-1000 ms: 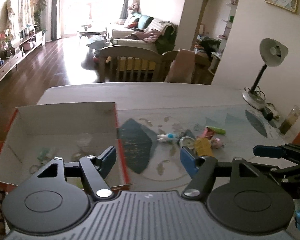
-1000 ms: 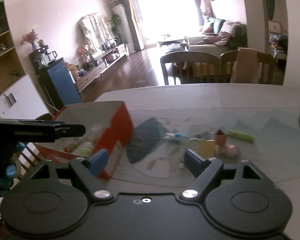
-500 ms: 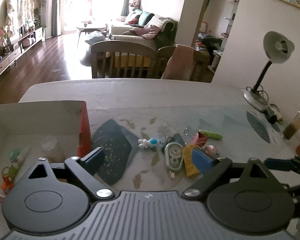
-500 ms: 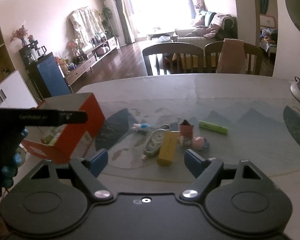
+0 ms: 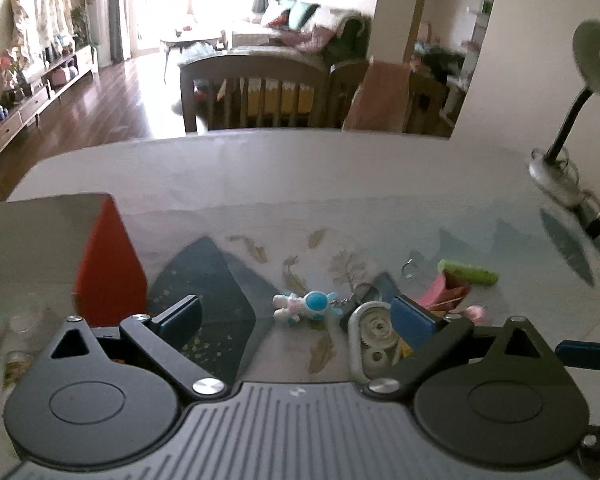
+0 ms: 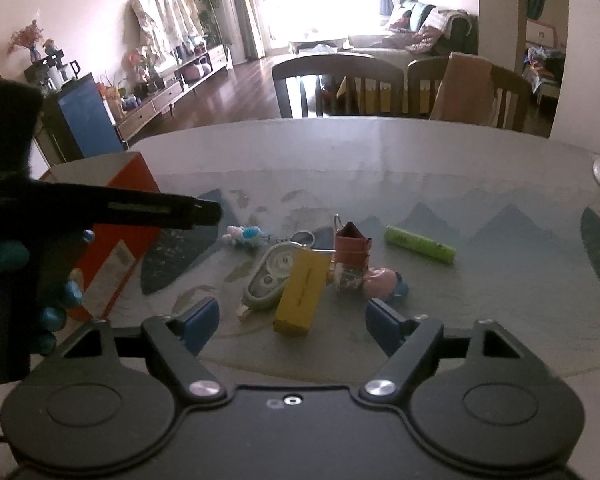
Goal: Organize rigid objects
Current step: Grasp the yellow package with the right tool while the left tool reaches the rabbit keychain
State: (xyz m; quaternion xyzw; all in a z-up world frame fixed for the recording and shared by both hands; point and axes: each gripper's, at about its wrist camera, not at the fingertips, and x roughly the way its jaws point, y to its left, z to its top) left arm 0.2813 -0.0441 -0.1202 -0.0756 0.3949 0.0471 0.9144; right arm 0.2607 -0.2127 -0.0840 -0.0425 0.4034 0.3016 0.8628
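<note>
Small items lie clustered on the table: a blue-white toy figure [image 5: 308, 306] [image 6: 246, 235], a correction tape dispenser [image 5: 370, 332] [image 6: 274, 272], a yellow block [image 6: 302, 294], a small red carton [image 6: 352, 252], a pink figurine [image 6: 382, 282] and a green tube [image 6: 420, 245] [image 5: 468, 272]. An open orange box [image 5: 108, 264] [image 6: 116, 216] stands at the left with several items inside. My left gripper [image 5: 298, 314] hovers over the toy and dispenser, jaws opening, gripping nothing. My right gripper [image 6: 293, 322] stands open just short of the yellow block.
A desk lamp [image 5: 560, 176] stands at the table's right edge. Wooden chairs [image 6: 336, 84] line the far side. The left gripper's finger [image 6: 204, 212] reaches across the right wrist view, above the box. The far half of the table [image 6: 340, 148] is bare.
Both grippers have moved right and down, from over the orange box to the cluster of items. The left jaws have spread wider; the right jaws look about the same.
</note>
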